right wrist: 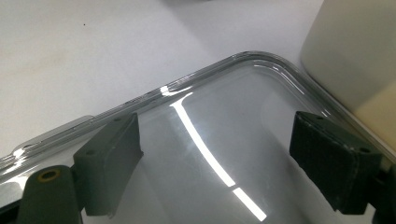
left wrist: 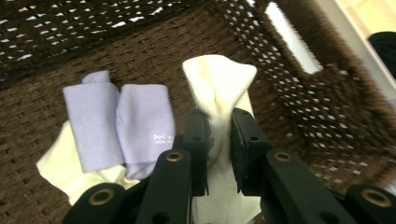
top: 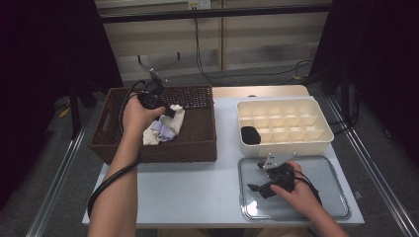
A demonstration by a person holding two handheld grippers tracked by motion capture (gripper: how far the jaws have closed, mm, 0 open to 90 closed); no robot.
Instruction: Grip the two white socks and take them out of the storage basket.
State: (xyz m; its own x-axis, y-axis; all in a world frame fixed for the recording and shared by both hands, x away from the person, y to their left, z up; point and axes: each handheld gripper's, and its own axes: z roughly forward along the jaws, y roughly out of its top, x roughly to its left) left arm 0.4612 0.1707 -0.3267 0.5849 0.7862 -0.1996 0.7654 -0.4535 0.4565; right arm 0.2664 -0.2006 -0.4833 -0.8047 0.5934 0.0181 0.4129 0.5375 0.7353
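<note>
Left tongs (left wrist: 218, 140) clenched on a cream sock (left wrist: 219, 88), pinched at mid-length between the two black pads; sock's upper end standing free above the jaws, lower end hanging below them. Located over the inside of the brown woven basket (top: 197, 143) at the table's (top: 197, 192) left half; in the high view, left tongs (top: 168, 111) and sock (top: 177, 118) held above the basket's floor. Lilac folded sock pair (left wrist: 119, 126) lying on the basket bottom just beside the held sock, resting on another cream piece (left wrist: 60, 168).

Right tongs (right wrist: 215, 158) released, jaws wide apart, nothing between the pads; poised over a clear plastic lid (right wrist: 210, 107) lying flat on the table's near right. White compartment box (top: 316, 143) just behind the lid, one dark item (top: 250, 135) in a left compartment.
</note>
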